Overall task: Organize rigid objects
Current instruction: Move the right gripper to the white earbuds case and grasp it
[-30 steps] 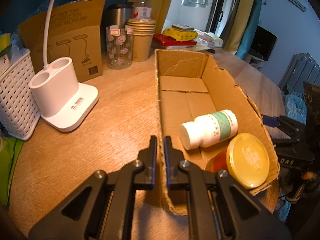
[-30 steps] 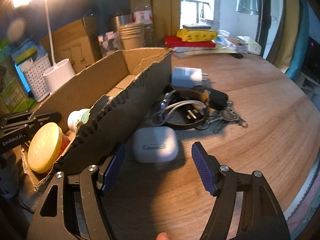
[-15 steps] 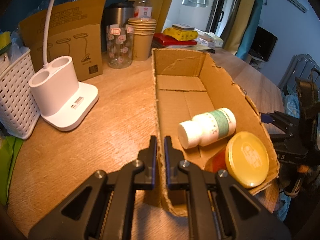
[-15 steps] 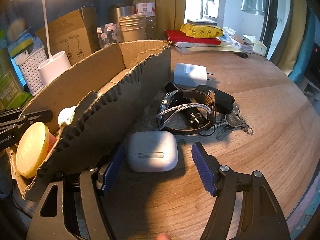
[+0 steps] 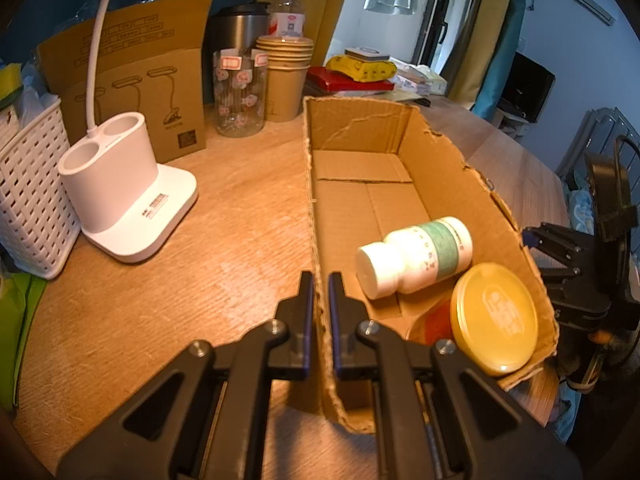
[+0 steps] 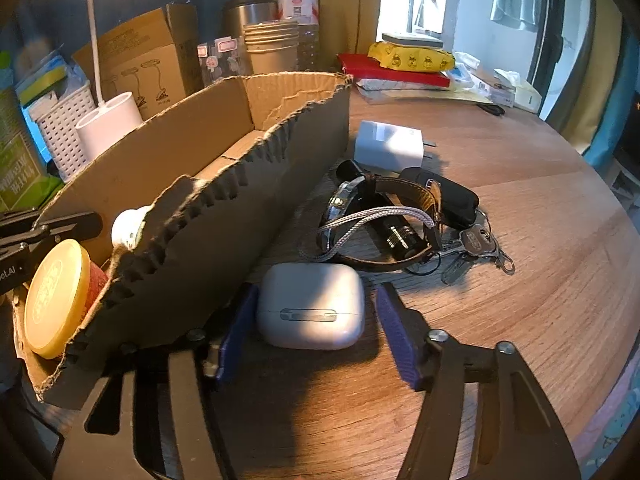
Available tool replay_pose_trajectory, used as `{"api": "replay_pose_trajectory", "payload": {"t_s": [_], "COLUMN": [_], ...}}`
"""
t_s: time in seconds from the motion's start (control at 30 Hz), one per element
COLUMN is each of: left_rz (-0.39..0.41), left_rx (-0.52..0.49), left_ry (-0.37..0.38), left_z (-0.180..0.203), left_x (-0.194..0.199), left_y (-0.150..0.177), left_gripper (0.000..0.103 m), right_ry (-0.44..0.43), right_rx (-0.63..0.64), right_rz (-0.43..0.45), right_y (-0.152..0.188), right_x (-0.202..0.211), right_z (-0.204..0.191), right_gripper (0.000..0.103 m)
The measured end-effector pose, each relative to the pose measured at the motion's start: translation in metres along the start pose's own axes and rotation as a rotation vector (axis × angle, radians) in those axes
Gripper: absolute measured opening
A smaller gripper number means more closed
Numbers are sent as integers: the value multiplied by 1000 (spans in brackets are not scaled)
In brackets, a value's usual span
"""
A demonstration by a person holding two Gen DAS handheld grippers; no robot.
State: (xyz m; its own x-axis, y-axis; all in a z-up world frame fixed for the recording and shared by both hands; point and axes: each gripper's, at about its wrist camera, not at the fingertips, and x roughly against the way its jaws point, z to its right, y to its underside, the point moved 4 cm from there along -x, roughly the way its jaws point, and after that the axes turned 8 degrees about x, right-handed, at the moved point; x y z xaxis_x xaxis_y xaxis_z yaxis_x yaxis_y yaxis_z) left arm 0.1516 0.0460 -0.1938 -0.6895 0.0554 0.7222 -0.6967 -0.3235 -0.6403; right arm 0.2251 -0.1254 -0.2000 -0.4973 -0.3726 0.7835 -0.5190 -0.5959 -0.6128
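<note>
While the left tool pinches the torn brown cardboard box by its near wall | right tool jaws just closing around the white rounded earbud case on the wooden worktop, right pad not yet touching | case just beside the box

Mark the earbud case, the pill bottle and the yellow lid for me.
earbud case (image 6: 311, 307): right wrist view, front face above the hinge line.
pill bottle (image 5: 416, 255): left wrist view, middle of its side.
yellow lid (image 5: 494, 317): left wrist view, centre of the top.
</note>
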Motion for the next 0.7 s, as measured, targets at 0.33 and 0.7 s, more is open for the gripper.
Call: {"api": "replay_pose_trajectory", "payload": {"t_s": [0.33, 0.7], "left_rz": [2, 4], "left_rx": [-1, -1], "left_ry": [0, 0], "left_z": [0, 0], "left_x": [0, 1], "left_y": [0, -1], "left_gripper": [8, 8], "right_ry": [22, 61], "right_rx": [0, 9], "right_rz": [20, 69], "right_y": [2, -5], "right_x": [11, 42], "right_z": [-2, 0], "right_gripper": [57, 57]}}
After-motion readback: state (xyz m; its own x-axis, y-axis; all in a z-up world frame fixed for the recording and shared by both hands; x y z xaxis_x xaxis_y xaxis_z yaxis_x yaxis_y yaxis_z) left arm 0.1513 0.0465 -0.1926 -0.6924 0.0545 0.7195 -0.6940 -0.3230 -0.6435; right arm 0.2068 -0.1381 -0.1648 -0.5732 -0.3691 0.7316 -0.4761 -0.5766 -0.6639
